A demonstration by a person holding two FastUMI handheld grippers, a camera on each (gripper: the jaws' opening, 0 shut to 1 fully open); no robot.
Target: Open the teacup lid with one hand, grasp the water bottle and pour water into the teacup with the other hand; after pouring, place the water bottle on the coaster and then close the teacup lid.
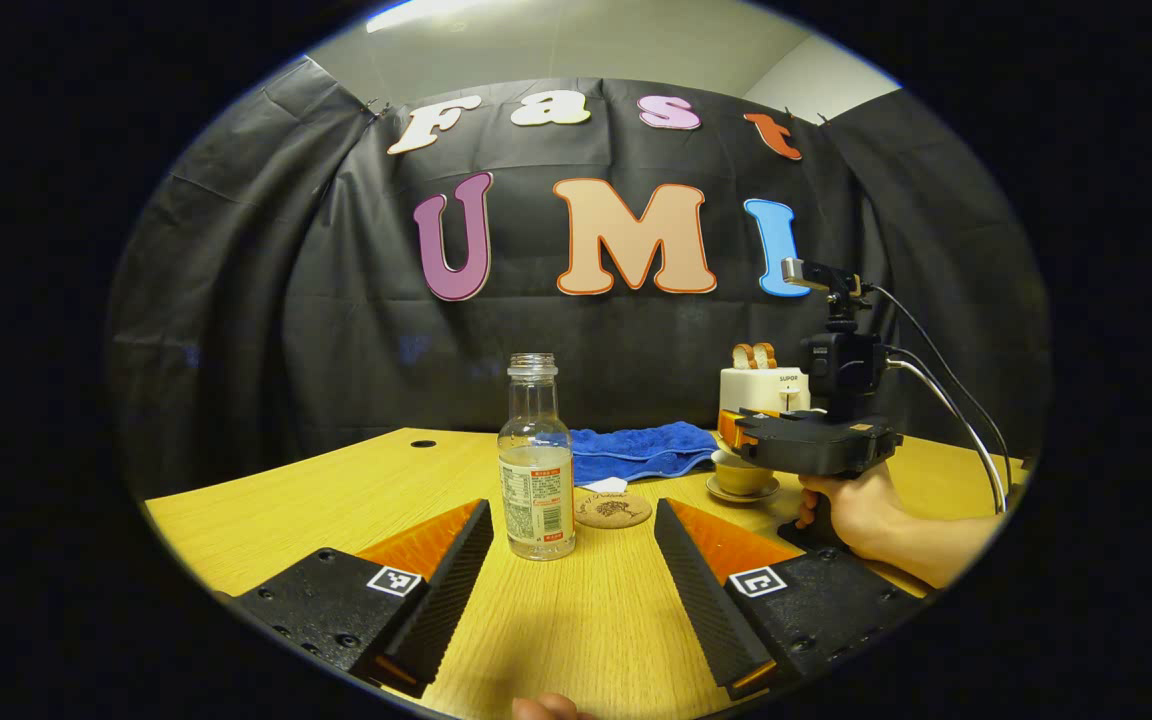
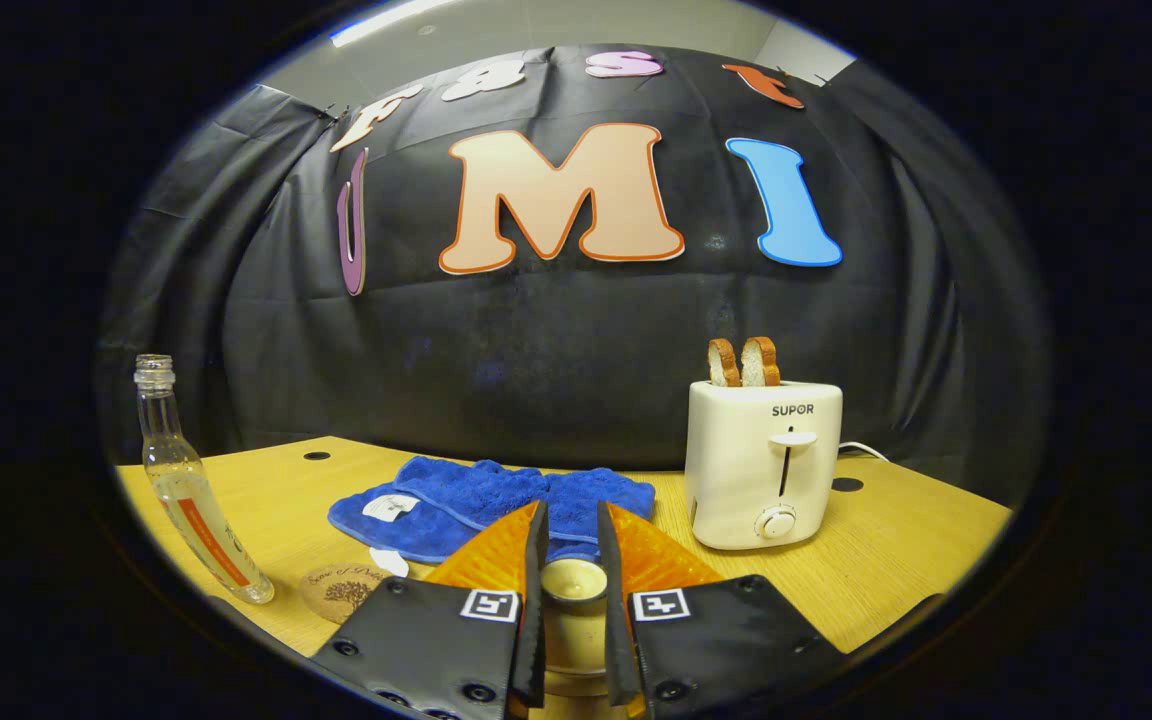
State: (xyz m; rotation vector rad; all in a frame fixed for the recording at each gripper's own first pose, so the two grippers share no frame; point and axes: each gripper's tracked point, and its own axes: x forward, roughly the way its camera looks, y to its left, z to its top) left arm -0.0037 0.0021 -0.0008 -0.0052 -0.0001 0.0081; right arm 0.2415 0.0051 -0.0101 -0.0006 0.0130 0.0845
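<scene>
Closing narrowly around the teacup lid's knob (image 2: 573, 580), the right hand-held gripper (image 2: 572, 585) should pinch gently, likely fragile ceramic, while the left hand-held gripper (image 1: 571, 590) gapes before the smooth, light-looking water bottle (image 1: 535, 460) near the coaster (image 1: 613, 508).

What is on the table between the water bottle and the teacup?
In the left gripper view, the round coaster lies between the water bottle and the teacup, with a blue towel behind.

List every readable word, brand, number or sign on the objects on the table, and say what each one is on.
"SUPOR": on the front of the white toaster.
Water bottle label: print too small to read.
Coaster: script above a tree drawing, too blurred to read.
Blue towel tag: nothing legible.
Square coded markers on both grippers: patterns, no words.
</scene>
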